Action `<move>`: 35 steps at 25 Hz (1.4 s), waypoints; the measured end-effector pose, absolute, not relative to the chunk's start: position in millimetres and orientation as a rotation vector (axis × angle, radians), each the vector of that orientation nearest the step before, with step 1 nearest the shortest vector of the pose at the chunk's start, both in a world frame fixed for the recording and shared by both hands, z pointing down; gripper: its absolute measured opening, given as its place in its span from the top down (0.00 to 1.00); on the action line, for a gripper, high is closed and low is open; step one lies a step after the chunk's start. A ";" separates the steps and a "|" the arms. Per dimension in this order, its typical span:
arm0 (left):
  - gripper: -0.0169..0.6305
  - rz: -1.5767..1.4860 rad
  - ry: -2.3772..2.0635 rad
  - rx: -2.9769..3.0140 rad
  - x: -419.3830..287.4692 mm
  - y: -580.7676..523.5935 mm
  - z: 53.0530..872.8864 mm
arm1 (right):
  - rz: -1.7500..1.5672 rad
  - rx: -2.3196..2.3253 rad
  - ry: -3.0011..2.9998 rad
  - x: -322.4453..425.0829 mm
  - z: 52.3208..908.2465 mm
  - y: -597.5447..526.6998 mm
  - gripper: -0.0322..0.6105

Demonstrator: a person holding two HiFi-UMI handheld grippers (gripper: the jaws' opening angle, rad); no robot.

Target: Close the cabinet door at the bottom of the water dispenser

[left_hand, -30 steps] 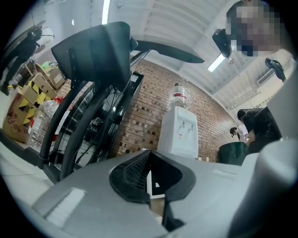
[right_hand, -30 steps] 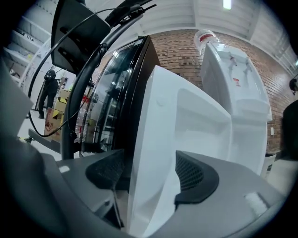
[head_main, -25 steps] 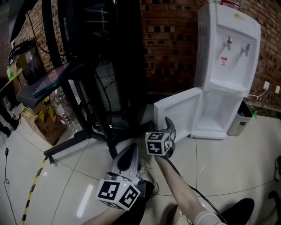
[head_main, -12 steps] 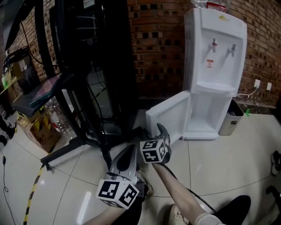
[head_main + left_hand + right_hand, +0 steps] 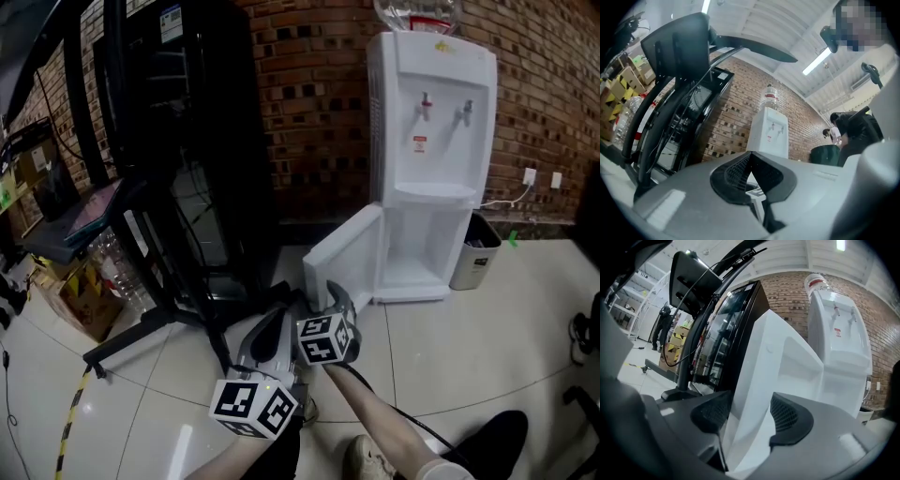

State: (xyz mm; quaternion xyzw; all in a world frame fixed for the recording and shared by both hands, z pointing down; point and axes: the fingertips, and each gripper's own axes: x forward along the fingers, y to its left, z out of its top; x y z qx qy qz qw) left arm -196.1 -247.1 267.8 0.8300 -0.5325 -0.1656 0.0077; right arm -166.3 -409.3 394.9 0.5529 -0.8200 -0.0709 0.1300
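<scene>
1. The white plastic cabinet door (image 5: pixel 349 246) at the foot of the tall white water dispenser (image 5: pixel 431 122) stands swung wide open. It is hinged at the dispenser's base and angles out over the pale tiled floor (image 5: pixel 487 347) towards the person, leaving the white compartment behind it exposed.
2. The step in hand looks like the approach: the door is not yet pushed, and nothing about it suggests closing has begun.
3. The right gripper (image 5: pixel 333 289) sits low, just beside the door's free corner. In the right gripper view the door's thick outer edge (image 5: pixel 764 380) runs between the two dark pads. The jaws have just been closing, yet they are apart and I judge they do not press on the door.
4. The left gripper (image 5: pixel 275 319) hangs back beside the right one with nothing in it. In the left gripper view its jaws meet at the tips, closed on nothing.
5. The next move likely calls for the right gripper either to pinch that edge or to lay a jaw flat against the door's outer face. It would then sweep the door round its hinge towards the dispenser until it seats flush.
6. The small grey bin (image 5: pixel 469 251) stands on the dispenser's far side, clear of the swing.
</scene>
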 end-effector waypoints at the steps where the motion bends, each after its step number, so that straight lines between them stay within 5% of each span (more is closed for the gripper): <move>1: 0.96 -0.505 -1.667 2.605 -194.9 -247.1 269.0 | -0.208 1.599 -2.382 -163.5 395.2 -406.2 0.56; 35: 0.96 -0.343 -1.522 2.565 -73.2 -274.9 285.4 | -0.164 1.741 -2.201 15.2 395.1 -331.4 0.59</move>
